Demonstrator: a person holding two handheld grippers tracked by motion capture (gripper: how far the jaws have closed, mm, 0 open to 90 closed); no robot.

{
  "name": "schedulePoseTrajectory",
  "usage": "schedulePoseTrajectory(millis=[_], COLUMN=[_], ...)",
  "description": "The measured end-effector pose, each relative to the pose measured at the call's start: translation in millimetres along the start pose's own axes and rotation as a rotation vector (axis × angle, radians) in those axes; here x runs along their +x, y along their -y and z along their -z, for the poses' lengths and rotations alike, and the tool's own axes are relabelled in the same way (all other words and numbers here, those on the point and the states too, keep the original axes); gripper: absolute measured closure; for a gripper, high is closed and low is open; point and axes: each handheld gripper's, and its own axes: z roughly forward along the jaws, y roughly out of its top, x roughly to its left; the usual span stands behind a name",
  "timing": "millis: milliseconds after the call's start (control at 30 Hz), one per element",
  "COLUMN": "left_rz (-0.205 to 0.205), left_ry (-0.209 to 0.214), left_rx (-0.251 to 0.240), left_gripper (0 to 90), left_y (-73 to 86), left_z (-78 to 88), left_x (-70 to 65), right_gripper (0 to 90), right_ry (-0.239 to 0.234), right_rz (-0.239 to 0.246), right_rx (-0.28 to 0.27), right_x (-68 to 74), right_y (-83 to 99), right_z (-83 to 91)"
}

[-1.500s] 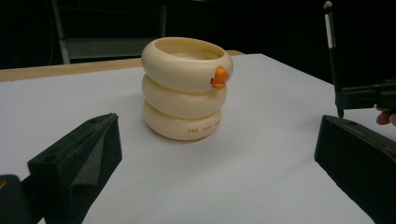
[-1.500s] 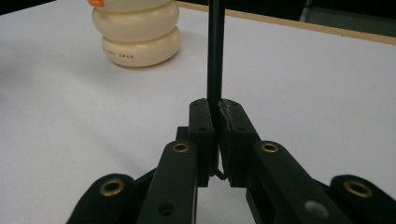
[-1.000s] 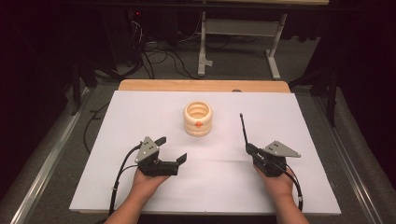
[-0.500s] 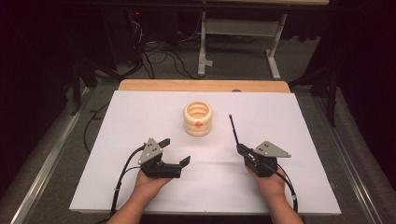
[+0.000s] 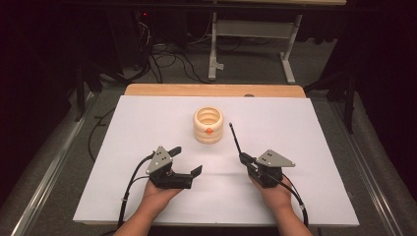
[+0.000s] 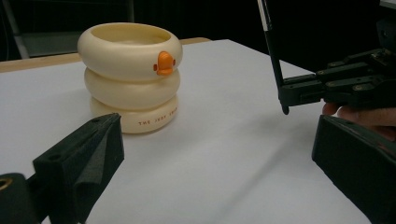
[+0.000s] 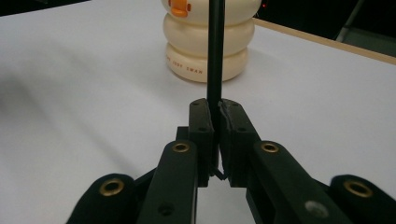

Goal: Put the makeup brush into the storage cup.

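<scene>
On the white surface, seen from the high view, the cream ringed holder stands upright near the middle, closer to the far edge than to me. My left gripper rests toward the near left corner with its fingers spread wide and nothing between them. My right gripper sits nearer the near right, its fingers pinched on a thin black pen that slants up toward the holder, its tip just beside the rim without touching.

In the left gripper view, the holder shows 3 stacked rings and an orange beak on the top ring, with small lettering on the bottom ring. My 2 fingers stand far apart at the frame's sides. The right gripper hangs off the surface with the pen rising steeply from it.

In the right gripper view, my fingers are clamped tight on the pen, which runs straight up across the holder standing beyond it.
</scene>
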Motion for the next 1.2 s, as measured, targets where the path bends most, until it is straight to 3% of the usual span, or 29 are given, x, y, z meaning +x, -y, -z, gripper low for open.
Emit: schedulePoseTrajectory(millis=[1200], left_rz=[0.012], left_ry=[0.019], left_rx=[-0.001], left_gripper=[3.8], left_y=[-1.1], left_z=[0.2], left_x=[-1.8], right_gripper=[86.4], right_ry=[-0.096], right_rz=[0.064], right_rx=[0.002], right_x=[44.3], right_y=[-9.8], right_z=[-23.9])
